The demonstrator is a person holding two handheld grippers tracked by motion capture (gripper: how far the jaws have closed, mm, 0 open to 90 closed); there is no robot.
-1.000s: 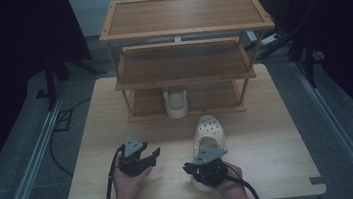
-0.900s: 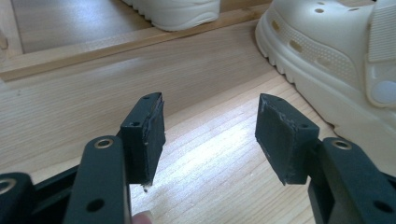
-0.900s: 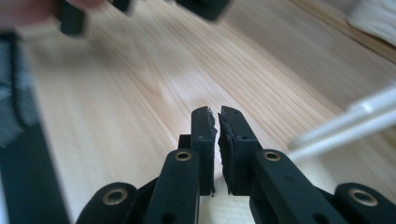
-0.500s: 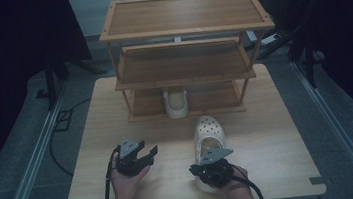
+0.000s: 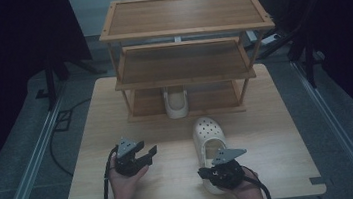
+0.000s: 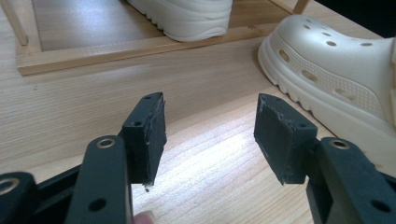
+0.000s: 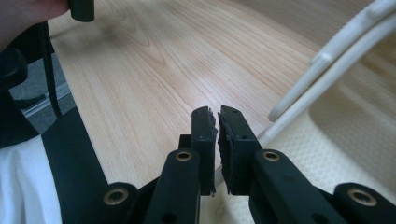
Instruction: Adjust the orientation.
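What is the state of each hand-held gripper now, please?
Left hand-held gripper: open, nothing between its jaws.
Right hand-held gripper: nearly shut at the heel edge of the cream clog; whether it pinches the edge cannot be told.

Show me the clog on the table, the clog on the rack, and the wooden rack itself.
Clog on the table (image 5: pixel 207 132), high view, on its perforated toe.
Clog on the rack (image 5: pixel 175 101), high view, on its footbed.
Wooden shoe rack (image 5: pixel 184 12), high view, on its top shelf.

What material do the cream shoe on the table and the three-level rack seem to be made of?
The clog on the table looks like moulded foam or soft plastic: matte cream, one piece, with vent holes and a ribbed sole. The rack looks like light wood or bamboo with a smooth satin finish: visible grain, framed shelves, thin posts.
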